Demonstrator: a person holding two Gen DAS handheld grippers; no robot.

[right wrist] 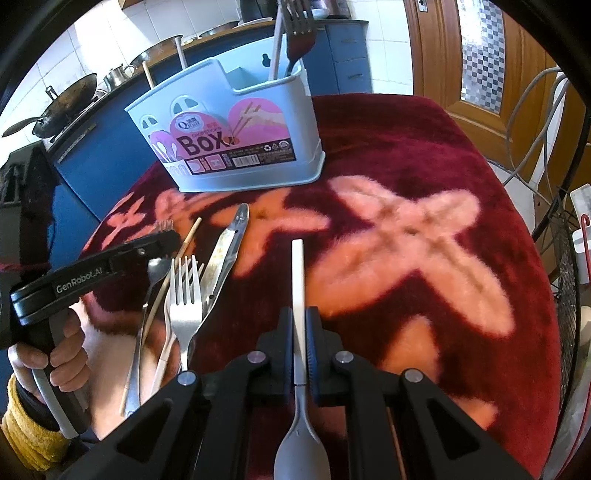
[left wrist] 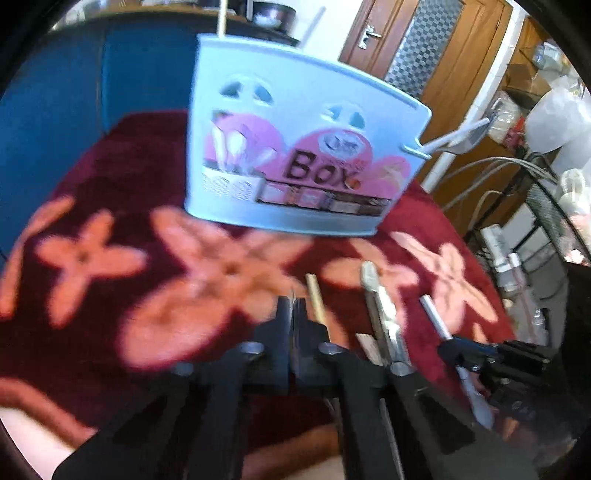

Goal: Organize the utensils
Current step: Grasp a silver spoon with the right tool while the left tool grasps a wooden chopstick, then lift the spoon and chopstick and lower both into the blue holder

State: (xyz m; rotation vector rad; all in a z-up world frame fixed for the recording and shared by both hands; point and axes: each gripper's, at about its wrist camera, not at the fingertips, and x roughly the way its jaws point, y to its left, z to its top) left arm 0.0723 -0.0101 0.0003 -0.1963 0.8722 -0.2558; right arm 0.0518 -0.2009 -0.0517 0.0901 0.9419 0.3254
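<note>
A light blue utensil box (right wrist: 229,147) stands at the back of the red flowered cloth (right wrist: 461,147); a fork (right wrist: 301,22) and a white handle stick out of its right compartment. My right gripper (right wrist: 298,321) is shut on the white handle of a grey spoon (right wrist: 297,273), whose bowl hangs below the fingers. To its left lie a fork (right wrist: 184,295), a chopstick (right wrist: 181,251), a flat metal utensil (right wrist: 225,254) and a spoon (right wrist: 155,269). My left gripper (left wrist: 293,301), blurred, is shut just left of the chopstick (left wrist: 316,299), with nothing seen between its fingers.
A hand with a yellow cuff (right wrist: 29,435) holds the left gripper (right wrist: 162,251) over the pile. Behind the box is a blue counter (right wrist: 92,155) with a wok (right wrist: 70,99) and pots. A wooden door (right wrist: 480,55) and grey cables (right wrist: 535,110) are at the right.
</note>
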